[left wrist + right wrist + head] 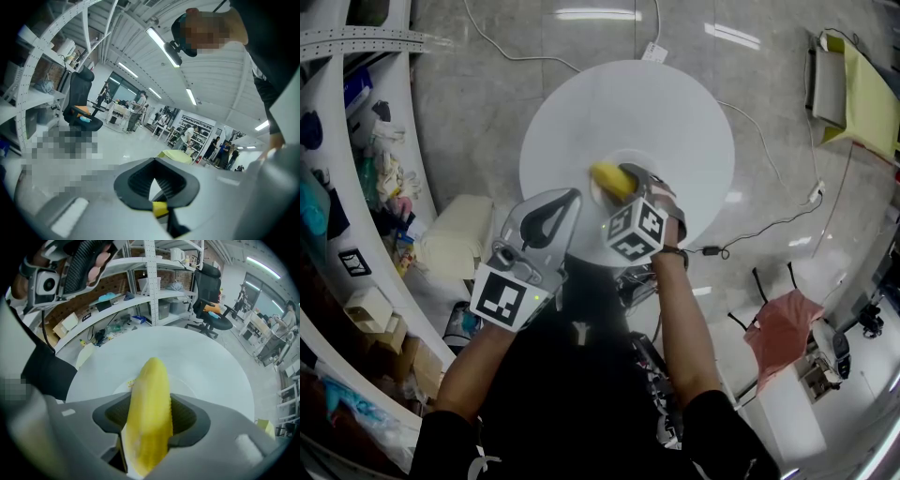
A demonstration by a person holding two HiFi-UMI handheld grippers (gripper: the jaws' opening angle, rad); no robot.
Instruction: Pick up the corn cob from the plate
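Obs: R gripper (151, 420) is down over the plate (190, 383), pointing steeply at it. Jaws are part-spread and clamped on the corn cob (149, 380). Ribbed pads (185, 416) sit against both flanks of the cob; no gap seen on either side in the right gripper view.

Key relation: the cob's long axis runs crosswise to the jaws' closing line, so the pads bear on its sides, not its ends. A good length of cob sticks out past the pads, across the plate's middle. In the head view that free end points away from the person. The other end is tucked back toward the gripper body.

Cob vs plate: over the plate's centre, w/in its rim. Cannot tell whether it rests on the plate or is just clear of it.

L gripper (567, 202): well apart from the plate on the person's side, near the edge of the round table (675, 103). Fingers pressed together at the tips, nothing btwn them. R is by far the nearer hand, so L has no part in this.

Judgement: grasp made, lift not yet done. Next move prob. straight up from the plate. Risk — if the hold is off-centre, the free end may droop or pivot btwn the pads; the cob is rounded and could slip under a light squeeze.
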